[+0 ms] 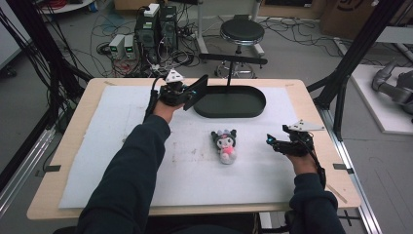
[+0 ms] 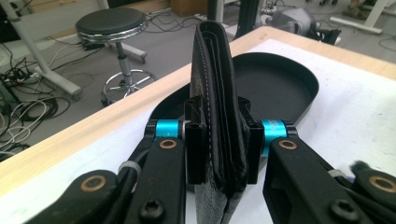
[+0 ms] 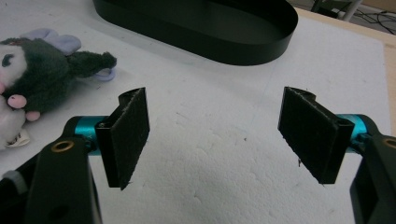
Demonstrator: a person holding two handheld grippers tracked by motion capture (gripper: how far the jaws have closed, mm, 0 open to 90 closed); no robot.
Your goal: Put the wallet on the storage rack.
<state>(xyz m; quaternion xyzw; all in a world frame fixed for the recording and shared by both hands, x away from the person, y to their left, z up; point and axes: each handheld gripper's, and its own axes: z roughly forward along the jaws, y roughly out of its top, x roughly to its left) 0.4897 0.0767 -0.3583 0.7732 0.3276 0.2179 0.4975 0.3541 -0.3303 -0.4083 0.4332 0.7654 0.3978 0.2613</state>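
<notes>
My left gripper [image 1: 187, 95] is shut on a black leather wallet [image 2: 218, 112], held on edge just left of the black oval tray [image 1: 230, 102]. In the left gripper view the wallet stands upright between the jaws, with the tray [image 2: 280, 88] behind it. A small plush toy [image 1: 224, 145] with dark ears and a pink body lies at the middle of the white mat. My right gripper [image 1: 273, 142] rests low at the right of the mat, open, with nothing between its pads [image 3: 126, 135]. The plush [image 3: 32, 79] lies to its left, apart from it.
The white foam mat [image 1: 122, 161] covers most of the wooden table [image 1: 73, 141]. The tray's far wall [image 3: 243, 51] lies ahead of the right gripper. A black stool [image 1: 241, 33], computer boxes [image 1: 155, 29] and cables stand on the floor beyond the table.
</notes>
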